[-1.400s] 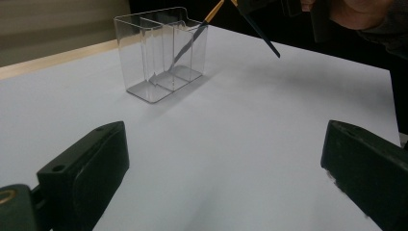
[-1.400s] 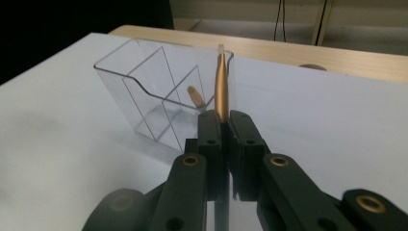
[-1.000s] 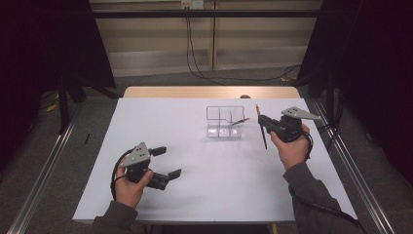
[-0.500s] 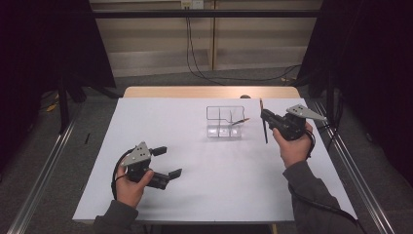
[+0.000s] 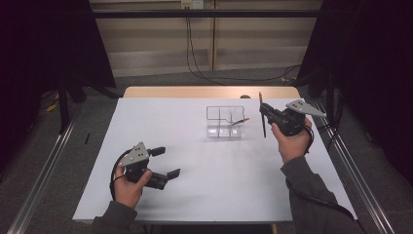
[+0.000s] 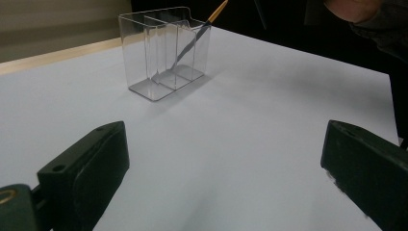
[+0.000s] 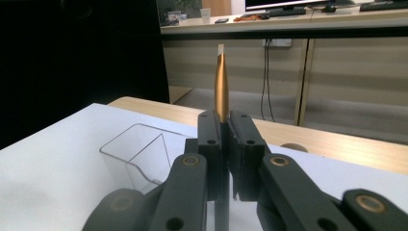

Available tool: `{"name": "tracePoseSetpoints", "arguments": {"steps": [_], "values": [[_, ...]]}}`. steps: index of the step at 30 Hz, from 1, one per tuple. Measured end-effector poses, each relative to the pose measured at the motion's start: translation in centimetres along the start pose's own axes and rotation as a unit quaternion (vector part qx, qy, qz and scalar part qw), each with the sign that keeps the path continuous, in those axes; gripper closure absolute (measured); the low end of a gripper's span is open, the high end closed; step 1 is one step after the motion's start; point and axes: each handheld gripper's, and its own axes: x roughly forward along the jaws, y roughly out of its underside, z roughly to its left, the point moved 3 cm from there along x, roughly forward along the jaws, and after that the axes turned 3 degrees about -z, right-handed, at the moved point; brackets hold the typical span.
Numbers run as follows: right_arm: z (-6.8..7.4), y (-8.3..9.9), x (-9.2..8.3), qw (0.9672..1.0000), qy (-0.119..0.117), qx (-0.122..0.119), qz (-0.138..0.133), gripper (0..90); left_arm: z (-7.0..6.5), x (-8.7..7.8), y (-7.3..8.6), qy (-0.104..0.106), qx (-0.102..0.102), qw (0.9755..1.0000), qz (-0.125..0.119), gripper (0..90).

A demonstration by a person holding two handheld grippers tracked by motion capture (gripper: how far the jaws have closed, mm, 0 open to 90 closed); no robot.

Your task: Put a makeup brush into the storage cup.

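Black jaws of my right tool (image 5: 267, 114) clamped a pen (image 7: 221, 86) upright, its gold end above them, my right hand (image 5: 292, 141) raised just right of the clear organizer (image 5: 224, 122). No writing was legible. A second pen (image 6: 199, 31) leaned inside the organizer. My left tool (image 5: 163, 162) rested wide and empty near the bench (image 5: 219, 195) edge.

A white table (image 5: 195, 195) stood on grey floor (image 5: 44, 161), a wooden edge (image 5: 170, 91) along its far side. Behind it, black cables (image 5: 190, 53) hung down a pale wall (image 5: 146, 44). Metal rails (image 5: 39, 180) flanked the table.
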Motion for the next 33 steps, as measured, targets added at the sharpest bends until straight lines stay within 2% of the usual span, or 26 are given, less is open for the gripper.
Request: {"name": "tracePoseSetpoints", "arguments": {"steps": [1, 4, 7, 11, 13, 17, 19, 23, 25, 27, 33], "values": [[0.0, 0.0, 0.1, 1.0, -0.001, -0.001, 0.0, 84.8, 0.0, 0.0, 0.0, -0.006, -0.001, 1.0, 0.002, 2.7], [0.0, -0.2, 0.3, 1.0, 0.0, -0.003, -0.004, 84.8, 0.0, -0.1, 0.1, 0.002, -0.004, 1.0, -0.002, 2.7], [0.1, -0.4, 0.5, 1.0, 0.0, -0.005, -0.008, 84.7, 0.1, -0.2, 0.1, -0.01, -0.004, 0.9999, 0.001, 2.7], [0.2, -0.6, 0.8, 0.9999, -0.002, -0.007, -0.016, 84.7, 0.2, -0.3, 0.2, 0.0, -0.006, 1.0, -0.002, 2.7], [0.3, -0.6, 1.0, 0.9998, 0.001, -0.009, -0.019, 84.7, 0.2, -0.4, 0.2, -0.007, -0.004, 1.0, 0.001, 2.7], [0.4, -0.7, 1.5, 0.9996, -0.006, -0.01, -0.024, 84.7, 0.2, -0.5, 0.2, -0.001, -0.005, 1.0, -0.004, 2.7], [0.5, -0.6, 1.7, 0.9995, -0.007, -0.014, -0.026, 84.7, 0.2, -0.5, 0.2, -0.008, -0.005, 1.0, 0.0, 2.7], [0.6, -0.6, 2.2, 0.9995, -0.012, -0.011, -0.028, 84.7, 0.3, -0.5, 0.2, -0.013, -0.005, 0.9999, 0.002, 2.7], [0.6, -0.6, 2.3, 0.9994, -0.01, -0.01, -0.03, 84.7, 0.3, -0.5, 0.3, -0.004, -0.005, 1.0, -0.002, 2.7], [0.5, -0.7, 2.5, 0.9993, -0.012, -0.007, -0.034, 84.7, 0.4, -0.6, 0.3, -0.009, -0.006, 0.9999, 0.002, 2.7], [0.3, -1.0, 2.8, 0.9989, -0.013, -0.003, -0.046, 84.7, 0.5, -0.6, 0.3, -0.006, -0.006, 1.0, -0.002, 2.7]]}}
